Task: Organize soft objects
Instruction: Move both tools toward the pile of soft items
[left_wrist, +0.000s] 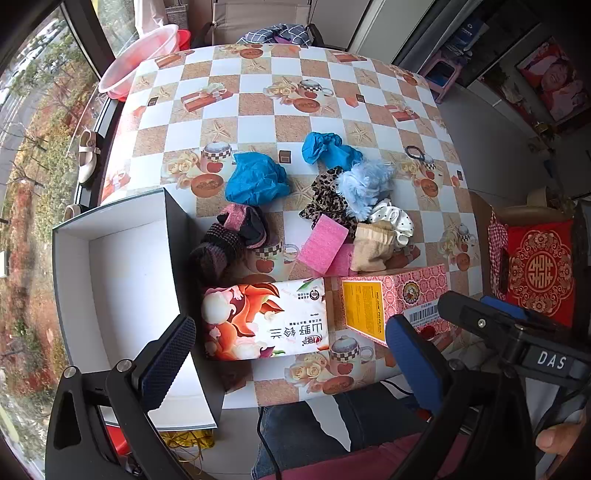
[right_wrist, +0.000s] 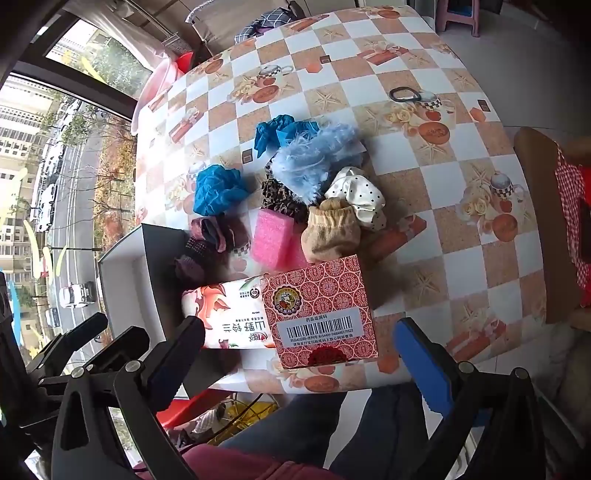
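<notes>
Pink sponge (left_wrist: 323, 243) lies just right of open white box (left_wrist: 129, 280), amid scrunchie heap on surface (left_wrist: 258, 92). Both tongs, left (left_wrist: 291, 363) and right (right_wrist: 299, 362), gape empty above. Best: pinch one soft piece squarely, lift clear, drop into box.

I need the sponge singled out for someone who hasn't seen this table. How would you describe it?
Start at the open grey box at the table's edge, then the tissue pack beside it. Just beyond the pack lies the sponge, against the leopard scrunchie. It is the only flat-sided bright pink block among crumpled fabrics.
</notes>
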